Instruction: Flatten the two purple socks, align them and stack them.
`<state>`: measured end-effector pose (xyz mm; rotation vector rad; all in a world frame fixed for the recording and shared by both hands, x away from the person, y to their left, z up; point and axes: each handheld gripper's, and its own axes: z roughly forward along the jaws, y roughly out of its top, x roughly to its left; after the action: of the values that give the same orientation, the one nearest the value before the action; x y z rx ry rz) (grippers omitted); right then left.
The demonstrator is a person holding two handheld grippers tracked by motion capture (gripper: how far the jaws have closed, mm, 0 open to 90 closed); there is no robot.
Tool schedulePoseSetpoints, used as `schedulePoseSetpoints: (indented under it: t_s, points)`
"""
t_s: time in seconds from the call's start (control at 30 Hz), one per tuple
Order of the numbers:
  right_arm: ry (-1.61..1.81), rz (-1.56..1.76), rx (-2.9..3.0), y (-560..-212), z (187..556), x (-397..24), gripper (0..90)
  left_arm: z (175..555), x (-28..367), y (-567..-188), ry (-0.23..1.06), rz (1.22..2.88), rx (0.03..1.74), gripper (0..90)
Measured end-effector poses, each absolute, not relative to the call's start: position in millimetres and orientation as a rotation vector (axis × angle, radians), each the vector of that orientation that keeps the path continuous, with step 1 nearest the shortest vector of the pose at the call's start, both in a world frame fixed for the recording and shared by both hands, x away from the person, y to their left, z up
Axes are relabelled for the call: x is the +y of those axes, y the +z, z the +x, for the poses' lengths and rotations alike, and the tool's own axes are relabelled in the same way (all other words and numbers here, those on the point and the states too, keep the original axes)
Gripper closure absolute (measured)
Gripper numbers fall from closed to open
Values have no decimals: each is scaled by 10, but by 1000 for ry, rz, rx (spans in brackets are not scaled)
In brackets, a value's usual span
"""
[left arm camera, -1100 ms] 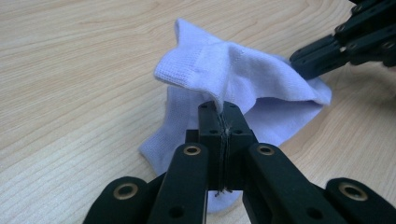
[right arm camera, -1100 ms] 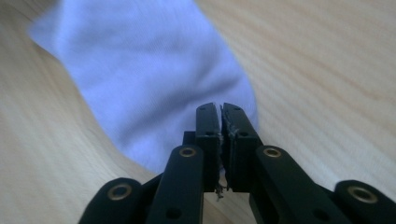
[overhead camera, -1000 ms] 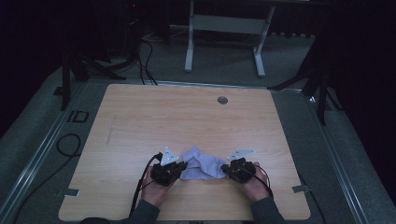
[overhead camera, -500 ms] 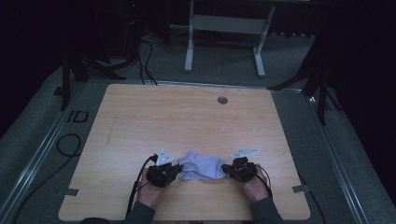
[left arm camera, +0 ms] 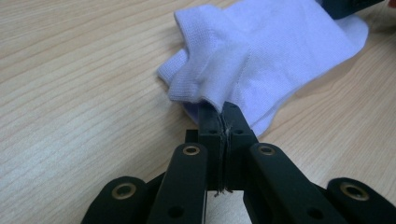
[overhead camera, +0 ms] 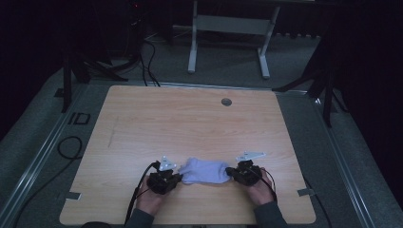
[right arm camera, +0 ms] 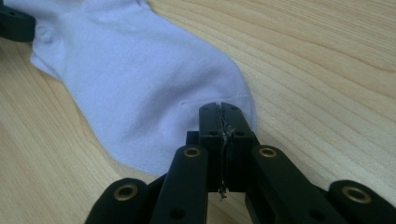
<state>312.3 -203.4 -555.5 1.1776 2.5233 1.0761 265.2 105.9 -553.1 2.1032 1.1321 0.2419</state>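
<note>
A pale white sock [overhead camera: 205, 171] lies stretched out on the wooden table [overhead camera: 190, 123] near its front edge, between my two grippers. My left gripper [overhead camera: 178, 176] is shut on the sock's cuff end. In the left gripper view the jaws [left arm camera: 223, 109] pinch the ribbed edge of the sock [left arm camera: 261, 51]. My right gripper [overhead camera: 229, 172] is shut on the toe end. Its jaws [right arm camera: 219, 108] clamp the fabric by the toe seam, and the sock [right arm camera: 130, 84] runs away to the upper left. A hand holds each gripper from the table's front.
A small round grommet [overhead camera: 226, 101] sits in the table's far middle. Tape marks lie at the front left [overhead camera: 71, 195] and front right [overhead camera: 304, 192] corners. A black cable [overhead camera: 69, 147] loops on the floor at the left. A metal stand [overhead camera: 228, 23] is beyond the table.
The sock has gone from a bunched heap to a flatter, straighter shape between the grippers. The left hand has shifted slightly outward and toward the front edge. The right hand has stayed put.
</note>
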Motion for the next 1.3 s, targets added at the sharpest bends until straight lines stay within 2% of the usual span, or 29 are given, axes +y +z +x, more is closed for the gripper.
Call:
schedulePoseSetpoints:
  t_s: [0.13,0.17,0.23,0.37,0.57,0.73,1.0,1.3]
  points:
    - [1081,1187,2520,-5557,3120,-2038,884,2652,1078,-5538,237,2102,1139,881]
    - [1084,1188,2519,-5559,3120,-2039,884,2650,1082,-5532,246,2095,1135,866]
    - [1089,1192,2518,-5561,3119,-2041,884,2642,1097,-5496,277,2073,1121,781]
    - [1090,1189,2516,-5563,3117,-2043,883,2622,1145,-5414,323,2020,1088,762]
    - [1090,1191,2511,-5564,3111,-2042,883,2611,1118,-5376,327,2001,1043,769]
    - [1100,1193,2509,-5569,3110,-2048,883,2668,1057,-5470,280,2067,1089,771]
    - [1099,1189,2511,-5569,3111,-2048,883,2812,1013,-5567,294,2103,1143,774]
    - [1068,1202,2460,-5562,3134,-2052,882,2846,1102,-5540,317,2060,1165,753]
